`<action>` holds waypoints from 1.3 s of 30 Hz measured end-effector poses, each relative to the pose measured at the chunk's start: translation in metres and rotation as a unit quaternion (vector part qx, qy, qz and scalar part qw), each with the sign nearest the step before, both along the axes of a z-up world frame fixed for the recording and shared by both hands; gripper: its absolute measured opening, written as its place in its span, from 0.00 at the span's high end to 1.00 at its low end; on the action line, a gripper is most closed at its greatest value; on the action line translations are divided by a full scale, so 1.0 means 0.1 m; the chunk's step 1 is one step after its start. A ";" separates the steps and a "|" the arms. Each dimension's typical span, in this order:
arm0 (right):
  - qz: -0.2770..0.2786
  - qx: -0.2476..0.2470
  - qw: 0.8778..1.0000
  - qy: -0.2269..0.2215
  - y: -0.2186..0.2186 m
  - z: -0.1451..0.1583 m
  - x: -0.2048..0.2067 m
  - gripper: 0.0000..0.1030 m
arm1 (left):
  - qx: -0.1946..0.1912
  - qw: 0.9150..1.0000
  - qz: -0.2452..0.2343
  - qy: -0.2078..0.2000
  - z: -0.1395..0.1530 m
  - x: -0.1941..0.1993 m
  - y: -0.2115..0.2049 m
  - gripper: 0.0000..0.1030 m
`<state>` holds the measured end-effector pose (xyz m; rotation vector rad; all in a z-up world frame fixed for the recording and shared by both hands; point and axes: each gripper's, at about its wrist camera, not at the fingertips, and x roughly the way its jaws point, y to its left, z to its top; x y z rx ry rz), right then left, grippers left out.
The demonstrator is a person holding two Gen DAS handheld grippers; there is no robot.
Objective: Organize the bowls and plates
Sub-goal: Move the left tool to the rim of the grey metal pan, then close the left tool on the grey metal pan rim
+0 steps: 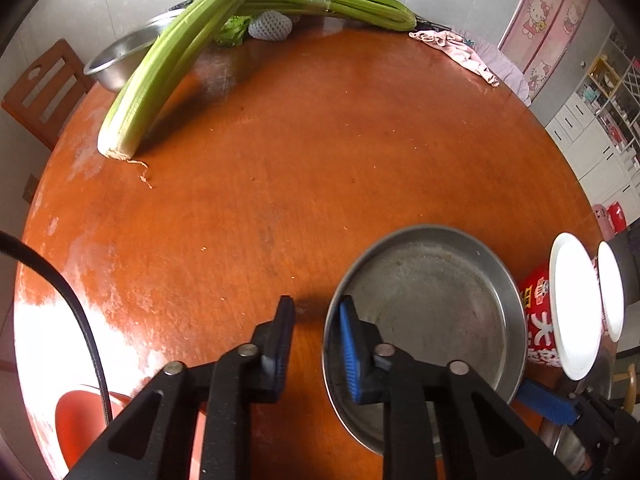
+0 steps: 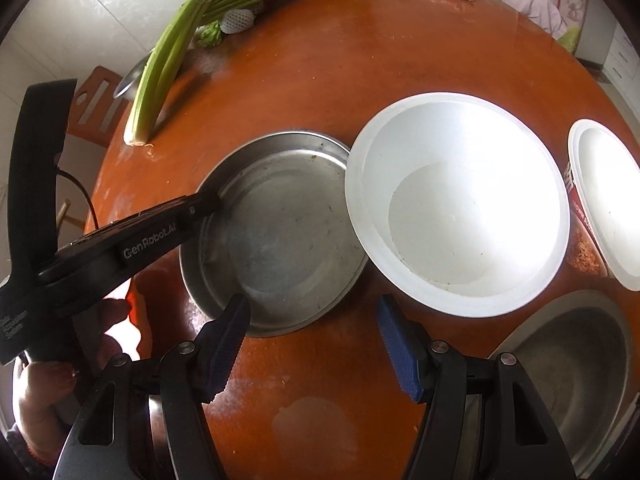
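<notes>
A shallow steel plate (image 1: 436, 300) (image 2: 280, 236) lies on the round orange-brown table (image 1: 280, 180). My left gripper (image 1: 316, 312) straddles its left rim, blue-padded finger inside and black finger outside, shut on that rim; the right wrist view shows the left gripper (image 2: 212, 200) reaching in from the left. My right gripper (image 2: 312, 320) hangs open over the plate's near edge with nothing between its fingers. Just right of the plate stands a white bowl (image 2: 460, 200) (image 1: 576, 304) with red print outside, and a second white bowl (image 2: 608, 200) (image 1: 612, 288) beyond it.
Another steel dish (image 2: 572, 380) sits at the near right. Celery bunches (image 1: 168, 64), a steel basin (image 1: 120, 60), a foam-netted fruit (image 1: 270, 24) and a pink cloth (image 1: 460, 50) lie along the far edge. A wooden chair (image 1: 44, 92) stands beyond the table's left side.
</notes>
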<state>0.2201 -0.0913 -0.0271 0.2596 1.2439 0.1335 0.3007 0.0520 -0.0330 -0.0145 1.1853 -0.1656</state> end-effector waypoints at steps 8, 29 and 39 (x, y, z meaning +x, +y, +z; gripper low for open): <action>0.011 -0.004 1.000 -0.004 0.10 0.01 0.06 0.35 | -0.002 1.000 0.019 0.005 0.02 -0.02 0.23 0.82; -0.021 0.022 1.000 -0.006 0.29 -0.07 0.15 0.35 | 0.002 0.999 0.047 0.007 0.03 -0.04 0.69 0.81; 0.009 -0.001 0.998 -0.056 0.45 -0.08 0.28 0.49 | -0.035 0.999 0.019 0.001 0.02 -0.09 0.69 0.84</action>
